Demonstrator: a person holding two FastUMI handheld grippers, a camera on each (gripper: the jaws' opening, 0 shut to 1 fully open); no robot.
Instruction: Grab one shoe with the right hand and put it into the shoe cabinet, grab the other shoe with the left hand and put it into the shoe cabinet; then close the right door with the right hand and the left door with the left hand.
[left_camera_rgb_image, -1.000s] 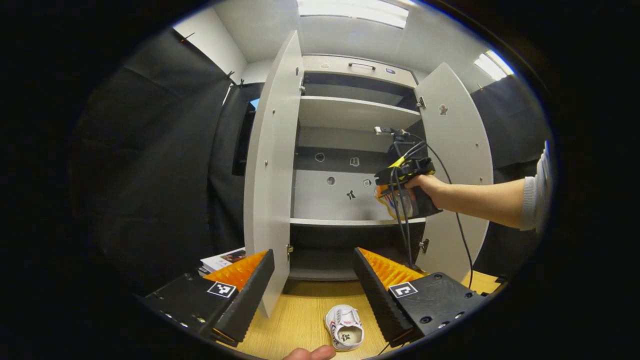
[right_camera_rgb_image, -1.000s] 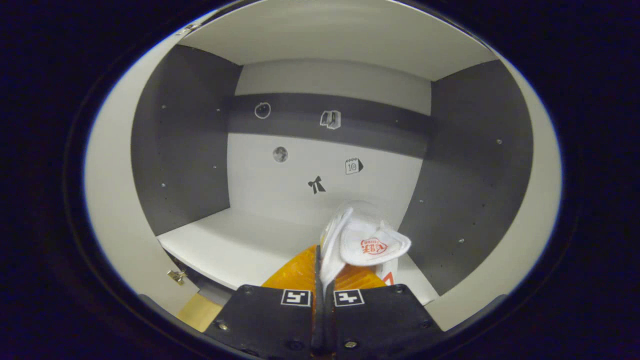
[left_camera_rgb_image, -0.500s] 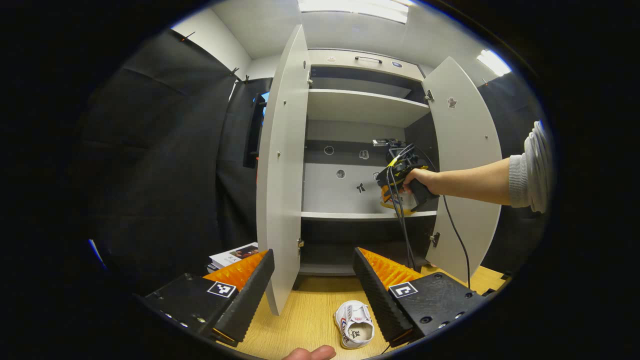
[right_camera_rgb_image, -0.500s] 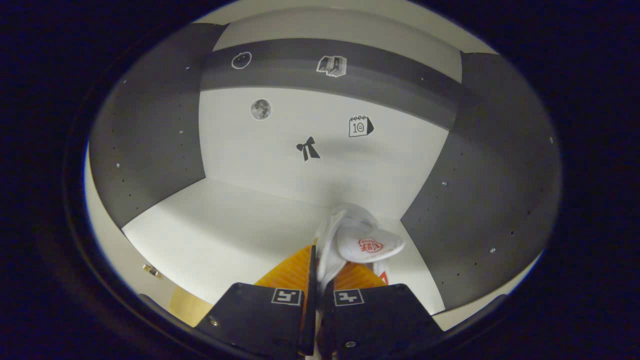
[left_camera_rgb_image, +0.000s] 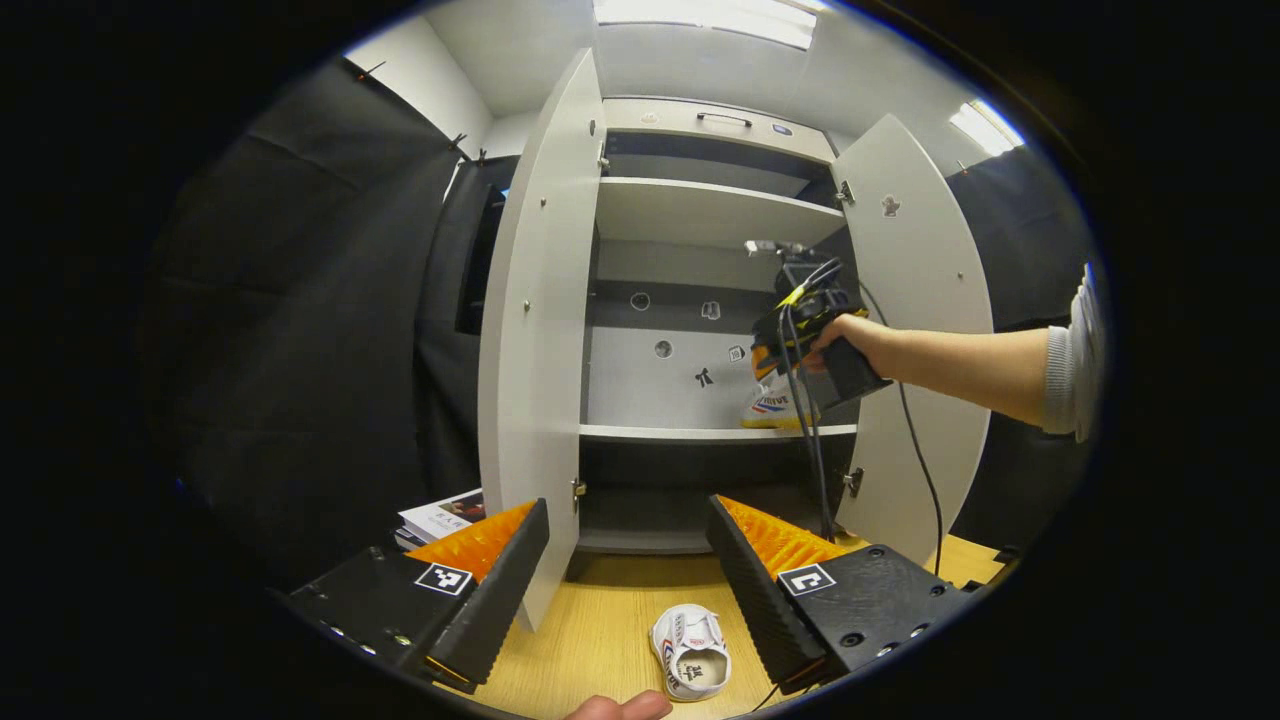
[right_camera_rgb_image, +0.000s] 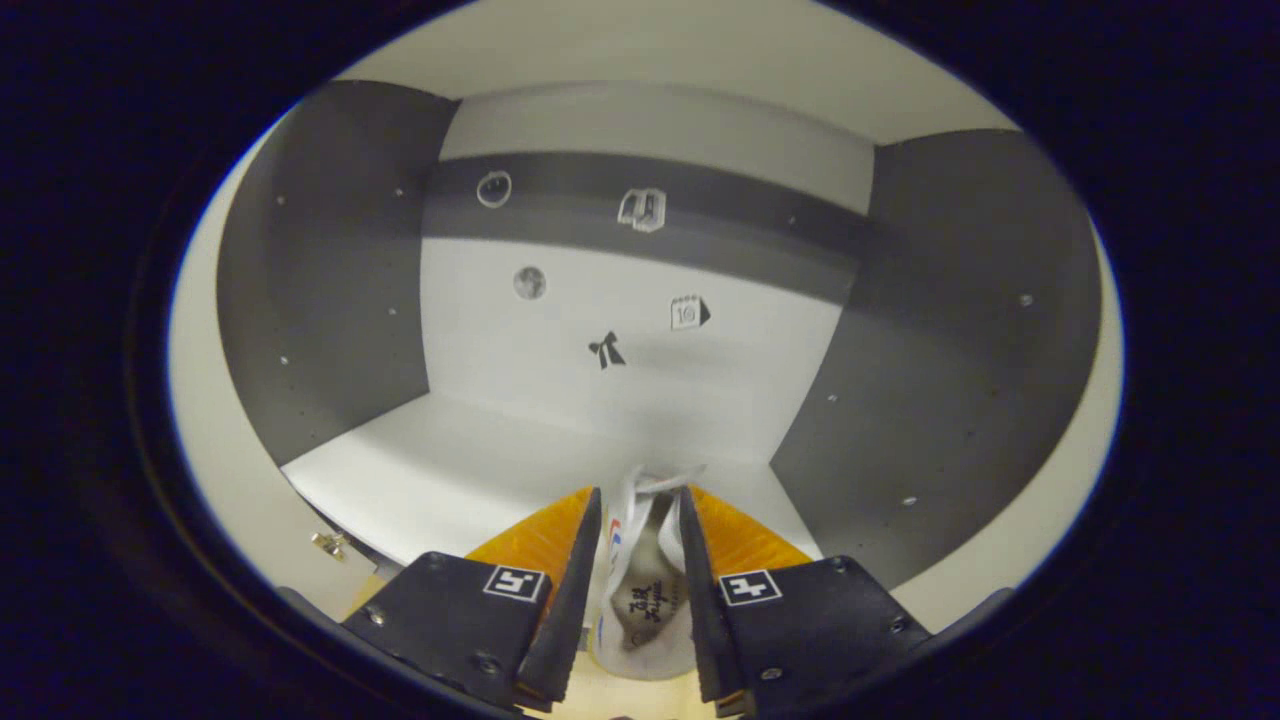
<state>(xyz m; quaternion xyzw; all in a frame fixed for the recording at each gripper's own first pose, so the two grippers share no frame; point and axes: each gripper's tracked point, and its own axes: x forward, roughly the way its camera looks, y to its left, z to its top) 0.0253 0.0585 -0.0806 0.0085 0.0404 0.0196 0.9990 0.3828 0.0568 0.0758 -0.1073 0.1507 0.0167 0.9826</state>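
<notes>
A small white shoe (right_camera_rgb_image: 645, 590) lies on the middle shelf (right_camera_rgb_image: 450, 480) of the white shoe cabinet, near its right wall. My right gripper (right_camera_rgb_image: 640, 492) is open, with a finger on either side of the shoe and a gap to it. In the left gripper view, a hand holds that right gripper (left_camera_rgb_image: 790, 365) just above the shoe (left_camera_rgb_image: 772, 407) on the shelf (left_camera_rgb_image: 680, 432). The other white shoe (left_camera_rgb_image: 690, 655) sits on the wooden table (left_camera_rgb_image: 600, 640) in front of the cabinet. My left gripper (left_camera_rgb_image: 628, 505) hangs open above it, holding nothing.
Both cabinet doors stand open, the left door (left_camera_rgb_image: 540, 330) and the right door (left_camera_rgb_image: 915, 330). A black cable (left_camera_rgb_image: 812, 470) hangs from the right gripper down past the shelf. A stack of books (left_camera_rgb_image: 445, 515) lies left of the cabinet.
My right gripper has opened and let go of the shoe, which now rests on the shelf. It has pulled back a little. The left gripper only swayed.
</notes>
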